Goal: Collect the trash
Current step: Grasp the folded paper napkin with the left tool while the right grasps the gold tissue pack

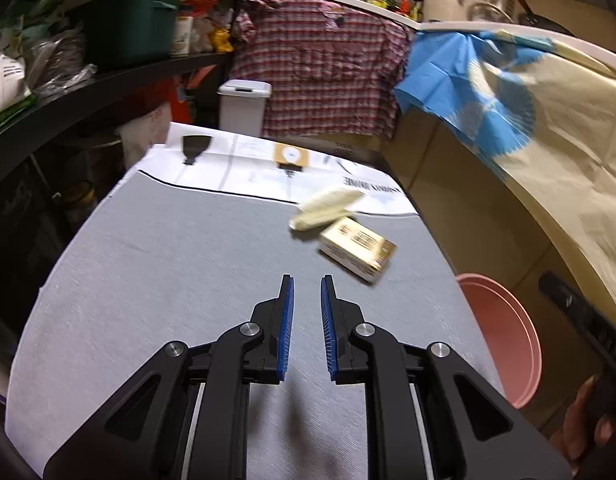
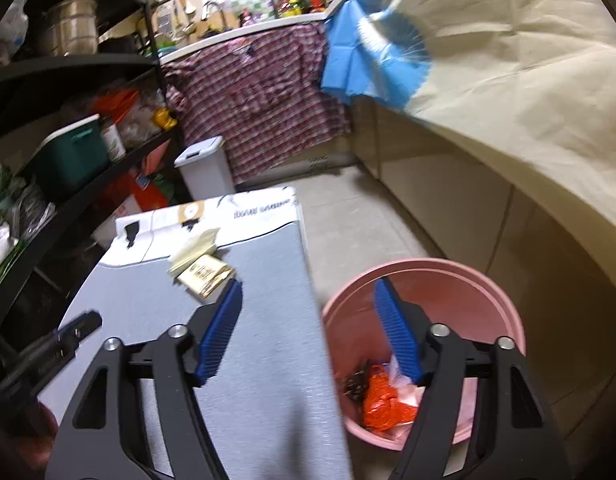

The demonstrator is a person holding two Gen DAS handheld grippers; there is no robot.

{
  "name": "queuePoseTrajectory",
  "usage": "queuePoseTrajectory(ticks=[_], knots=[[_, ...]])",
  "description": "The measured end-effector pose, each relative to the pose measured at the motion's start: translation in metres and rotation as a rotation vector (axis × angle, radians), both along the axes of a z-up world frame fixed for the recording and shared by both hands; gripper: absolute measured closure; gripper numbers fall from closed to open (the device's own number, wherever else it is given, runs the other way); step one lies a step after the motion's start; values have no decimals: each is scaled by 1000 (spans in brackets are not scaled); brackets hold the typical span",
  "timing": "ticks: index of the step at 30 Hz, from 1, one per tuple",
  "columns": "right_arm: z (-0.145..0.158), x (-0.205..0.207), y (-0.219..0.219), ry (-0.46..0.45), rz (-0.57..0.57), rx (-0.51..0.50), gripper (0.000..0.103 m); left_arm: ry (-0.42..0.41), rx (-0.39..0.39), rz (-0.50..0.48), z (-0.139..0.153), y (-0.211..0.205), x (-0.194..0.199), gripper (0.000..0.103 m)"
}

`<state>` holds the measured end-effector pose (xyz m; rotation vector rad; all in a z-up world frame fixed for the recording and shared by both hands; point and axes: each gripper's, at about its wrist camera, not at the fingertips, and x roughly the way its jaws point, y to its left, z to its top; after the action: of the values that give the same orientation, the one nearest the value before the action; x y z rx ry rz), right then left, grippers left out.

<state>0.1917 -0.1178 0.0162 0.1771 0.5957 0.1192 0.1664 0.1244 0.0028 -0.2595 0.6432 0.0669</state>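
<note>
My left gripper (image 1: 307,280) is nearly closed and empty; my right gripper (image 2: 308,292) gapes empty above the pink bin (image 2: 504,304). The small box (image 1: 358,249) and pale wrapper (image 1: 326,207) lie far right on the table (image 1: 167,264), so a clumsy approach could push them off the edge.

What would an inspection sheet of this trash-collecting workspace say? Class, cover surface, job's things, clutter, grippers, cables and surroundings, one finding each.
Surface: grey cloth-covered table, white printed paper sheet at its far end.
Job's things: small beige cardboard box and pale crumpled paper wrapper lie touching on the table; round pink plastic bin on the floor beside it holds orange crumpled trash.
Clutter: nothing seen besides these.
Grippers: left gripper narrowly parted, empty; right gripper wide open, empty, spanning table edge and bin.
Cables: nothing seen.
Surroundings: black shelving unit, white lidded bin, plaid shirt, cream and blue cloth.
</note>
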Motion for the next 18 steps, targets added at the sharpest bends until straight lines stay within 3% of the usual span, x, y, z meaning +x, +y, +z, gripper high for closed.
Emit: queuePoseTrajectory(ticks=[7, 18], knots=[[-11, 28, 44, 33, 136, -35, 18, -3, -40, 60, -9, 29, 16, 89], [-36, 102, 84, 95, 251, -55, 15, 15, -45, 50, -23, 43, 54, 89]])
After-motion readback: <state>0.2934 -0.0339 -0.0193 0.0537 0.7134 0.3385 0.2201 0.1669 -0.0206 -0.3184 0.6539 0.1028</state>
